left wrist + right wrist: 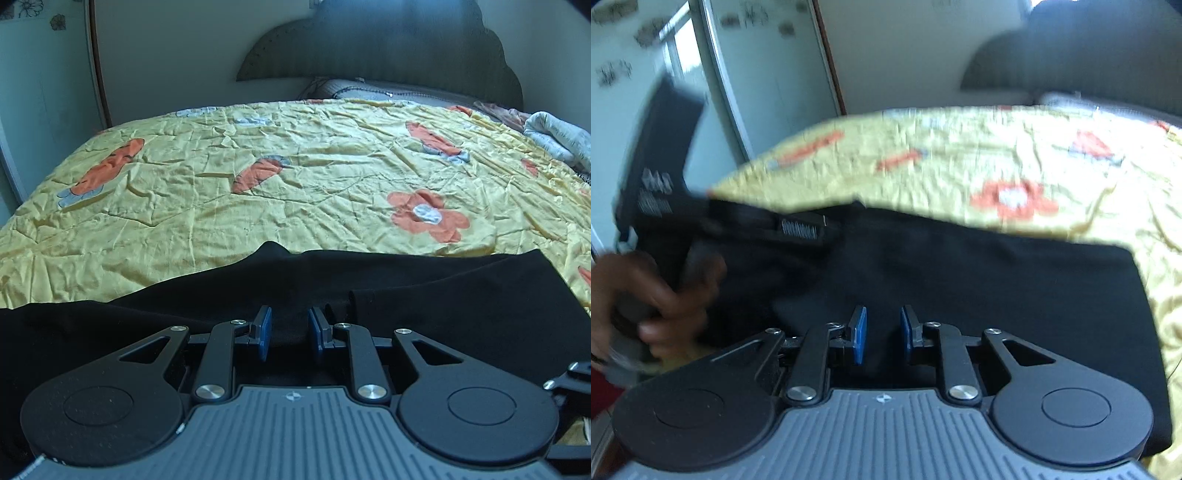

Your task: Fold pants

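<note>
The black pants [406, 295] lie flat on the bed [295, 177], just beyond and under both sets of fingers. Left gripper [290, 332] and right gripper [882, 330] stand slightly apart, clamping nothing. Soft, light, limp cloth; best pinched at an edge or hem.

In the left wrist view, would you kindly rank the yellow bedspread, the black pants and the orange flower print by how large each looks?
1. yellow bedspread, filling most of the bed.
2. black pants, a wide band across the near edge, though nearness to the camera inflates them.
3. orange flower print, clearly smallest.
</note>
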Available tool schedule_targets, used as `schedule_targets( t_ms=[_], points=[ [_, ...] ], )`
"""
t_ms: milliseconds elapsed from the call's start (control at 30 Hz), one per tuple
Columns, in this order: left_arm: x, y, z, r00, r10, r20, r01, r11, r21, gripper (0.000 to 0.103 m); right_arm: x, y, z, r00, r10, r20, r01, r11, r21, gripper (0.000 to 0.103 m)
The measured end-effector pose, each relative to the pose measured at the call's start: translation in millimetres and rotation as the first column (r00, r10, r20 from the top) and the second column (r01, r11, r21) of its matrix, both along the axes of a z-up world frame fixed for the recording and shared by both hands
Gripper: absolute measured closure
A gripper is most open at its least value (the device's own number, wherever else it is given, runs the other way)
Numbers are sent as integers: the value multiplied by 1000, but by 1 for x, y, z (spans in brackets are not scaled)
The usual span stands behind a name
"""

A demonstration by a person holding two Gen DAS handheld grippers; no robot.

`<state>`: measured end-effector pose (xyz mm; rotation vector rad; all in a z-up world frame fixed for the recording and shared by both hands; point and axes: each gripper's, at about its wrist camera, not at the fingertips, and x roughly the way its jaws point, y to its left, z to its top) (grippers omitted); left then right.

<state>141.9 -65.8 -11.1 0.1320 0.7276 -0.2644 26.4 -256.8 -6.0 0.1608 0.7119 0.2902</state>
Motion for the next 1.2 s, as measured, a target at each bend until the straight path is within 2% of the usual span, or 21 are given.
schedule_targets(
  t_ms=[133,267,400,700,800,867,933,1000,1100,1200],
  points=[
    [-8,3,8,1000,-9,9,9,999,-32,72,-7,9,-3,999,-1,38,0,1000,23,83],
    [-7,3,3,1000,4,-5,-4,1000,-23,72,11,31,-7,1000,-2,11,2,1000,-13,81],
    [-11,10,4,1000,15,-12,-16,999,-38,72,6,42,6,999,-2,37,2,1000,0,80],
    [-20,24,0,999,45,-23,-45,998,-38,68,10,54,1,1000,0,26,1,999,-38,80],
    [-31,38,5,997,74,-2,-74,996,-49,64,8,59,9,998,8,65,-5,999,-41,80],
    [-38,50,9,995,103,14,-102,993,-53,56,9,63,12,997,22,72,-20,999,-36,79],
    [-43,61,5,992,123,18,-123,992,-30,54,15,68,7,998,40,40,-37,998,-54,76],
    [-46,67,-2,993,115,9,-115,993,34,53,19,73,3,1000,24,19,-23,997,-76,76],
    [-61,86,5,991,130,42,-131,991,22,53,19,84,14,996,46,78,-40,996,-81,76],
    [-69,120,17,973,225,56,-223,974,-31,48,19,114,28,976,157,149,-135,980,-144,76]
  ],
)
